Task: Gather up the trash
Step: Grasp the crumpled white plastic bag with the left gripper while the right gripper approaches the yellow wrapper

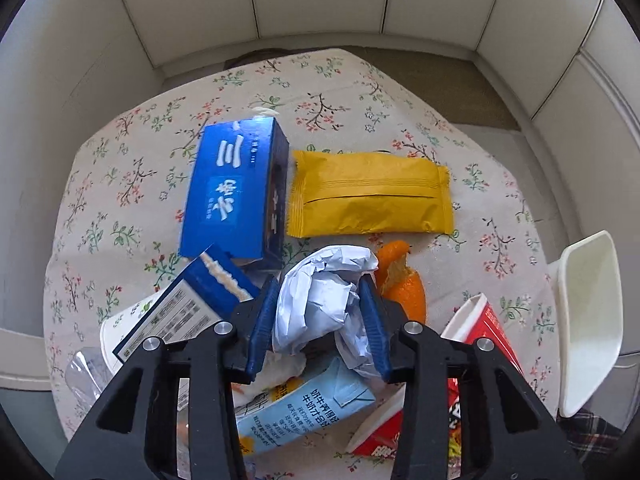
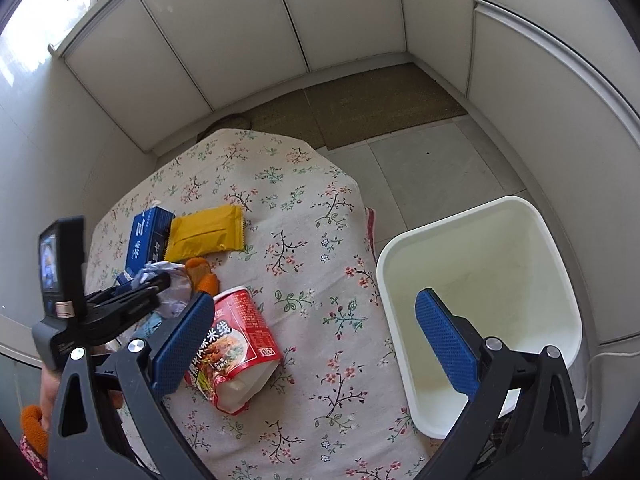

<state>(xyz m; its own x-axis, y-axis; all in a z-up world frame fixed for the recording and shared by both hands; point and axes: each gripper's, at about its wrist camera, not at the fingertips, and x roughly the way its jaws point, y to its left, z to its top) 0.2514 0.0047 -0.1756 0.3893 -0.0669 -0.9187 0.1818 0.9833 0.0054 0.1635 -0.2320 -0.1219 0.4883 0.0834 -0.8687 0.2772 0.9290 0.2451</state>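
My left gripper (image 1: 322,294) is shut on a crumpled white paper ball (image 1: 320,300), held above the trash pile on the floral table (image 1: 120,208); it also shows in the right wrist view (image 2: 164,280). Around it lie a blue box (image 1: 236,188), a yellow packet (image 1: 368,196), orange peel (image 1: 404,280), a light blue milk carton (image 1: 304,412) and a red noodle cup (image 2: 236,344). My right gripper (image 2: 316,336) is open and empty, over the table edge beside the white bin (image 2: 480,300).
A second blue carton (image 1: 192,312) and a clear plastic cup (image 1: 86,372) lie at the left of the pile. White cabinets (image 2: 240,40) line the back wall. A brown mat (image 2: 380,104) lies on the tiled floor beyond the table.
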